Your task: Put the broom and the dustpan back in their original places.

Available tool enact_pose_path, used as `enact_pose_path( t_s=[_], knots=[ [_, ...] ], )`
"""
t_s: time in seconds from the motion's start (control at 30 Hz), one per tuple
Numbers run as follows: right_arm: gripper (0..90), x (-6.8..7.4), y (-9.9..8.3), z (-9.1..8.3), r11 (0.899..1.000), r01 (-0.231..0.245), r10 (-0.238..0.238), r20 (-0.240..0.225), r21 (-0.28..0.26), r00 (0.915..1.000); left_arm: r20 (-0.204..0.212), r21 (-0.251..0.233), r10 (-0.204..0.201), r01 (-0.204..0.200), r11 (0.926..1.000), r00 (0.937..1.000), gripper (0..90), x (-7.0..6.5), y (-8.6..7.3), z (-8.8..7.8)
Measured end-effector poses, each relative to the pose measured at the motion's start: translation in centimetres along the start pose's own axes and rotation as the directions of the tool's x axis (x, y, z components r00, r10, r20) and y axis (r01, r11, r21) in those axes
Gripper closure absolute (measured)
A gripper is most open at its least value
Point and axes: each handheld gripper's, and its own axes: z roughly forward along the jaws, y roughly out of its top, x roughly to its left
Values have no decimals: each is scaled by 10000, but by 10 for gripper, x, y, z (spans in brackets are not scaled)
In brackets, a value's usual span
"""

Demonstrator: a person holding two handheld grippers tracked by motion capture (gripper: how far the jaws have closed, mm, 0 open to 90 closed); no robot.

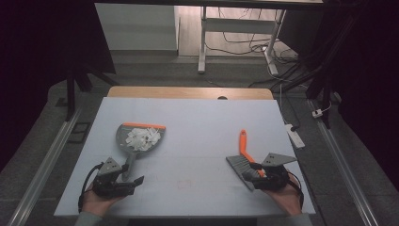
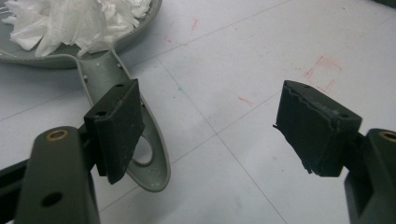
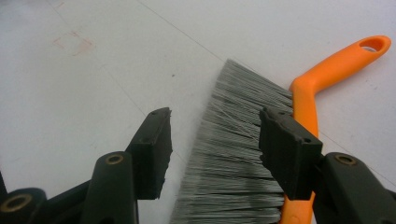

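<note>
I note both grippers spread: left gripper (image 2: 208,126) beside the dustpan (image 2: 93,56) handle, right gripper (image 3: 215,144) astride the brush (image 3: 243,158). Risk: a careless nudge spills the paper scraps (image 2: 70,21).

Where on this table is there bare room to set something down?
Widest bare patch: the middle, between the dustpan of paper scraps and the brush. The far strip beyond both is free too. Crowded: near-left corner around the left tongs, near-right around the right tongs.
</note>
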Motion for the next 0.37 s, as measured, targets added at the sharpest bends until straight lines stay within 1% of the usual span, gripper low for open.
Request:
enact_pose_path(
  t_s=[0.13, 0.37],
  knots=[
    [448, -1, 0, 0, 10000, -14, 14, -13, 10, 10000, -4, 44, -29, 29, 10000, 10000, 237, 0, 0, 1],
    [448, 0, 0, -1, 10000, 14, -14, 17, -49, 10000, -2, -33, -49, 49, 10000, 10000, 236, 1, 0, -1]
  ],
)
